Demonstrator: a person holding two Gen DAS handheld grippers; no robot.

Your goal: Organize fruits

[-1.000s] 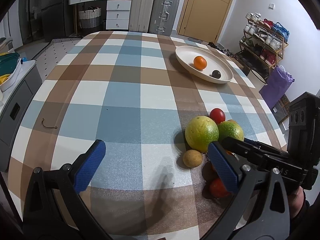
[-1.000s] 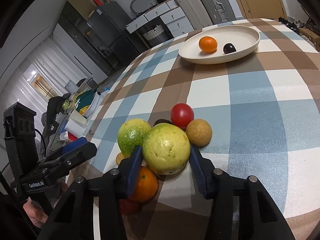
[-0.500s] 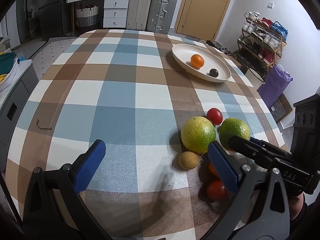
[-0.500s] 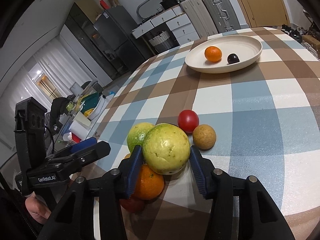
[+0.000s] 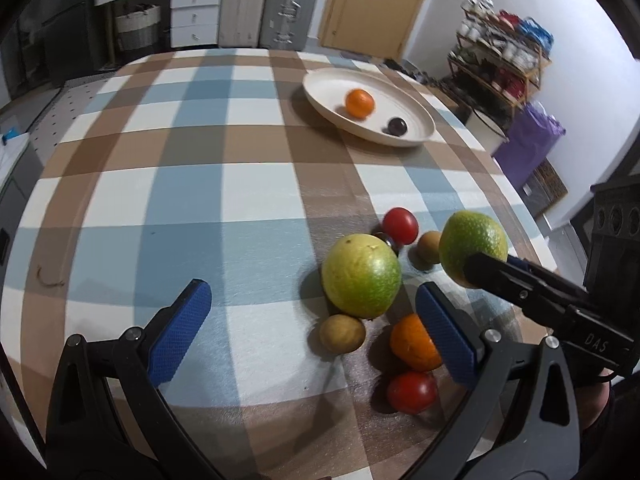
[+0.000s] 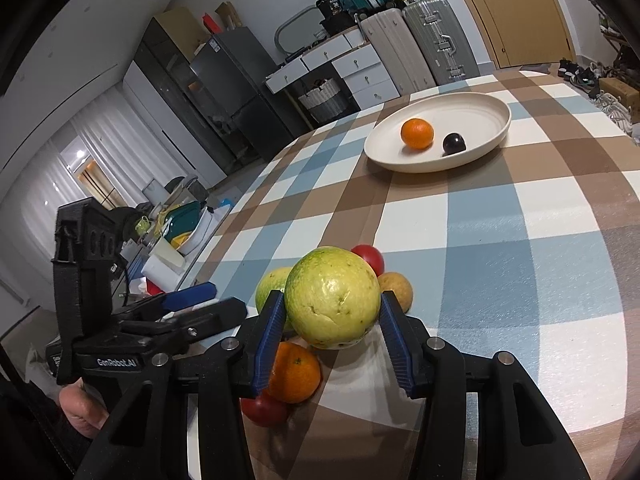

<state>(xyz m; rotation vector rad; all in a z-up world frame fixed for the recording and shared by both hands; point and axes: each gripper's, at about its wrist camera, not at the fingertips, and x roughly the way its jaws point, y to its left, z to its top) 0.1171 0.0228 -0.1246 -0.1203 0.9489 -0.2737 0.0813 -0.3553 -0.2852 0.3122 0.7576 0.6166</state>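
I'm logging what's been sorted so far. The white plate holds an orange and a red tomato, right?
Not quite. In the right wrist view the white plate holds the orange and a dark, near-black fruit, not a red tomato.

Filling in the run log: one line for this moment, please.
right gripper: shut on green fruit | left gripper: open | plate: orange, dark fruit

Two suitcases [image 5: 268, 4] are standing beside white drawers [image 5: 194, 12] near a wooden door [image 5: 376, 4]. Daylight is glowing through curtains [image 6: 52, 184], and a shoe rack [image 5: 500, 60] is lining the white wall.
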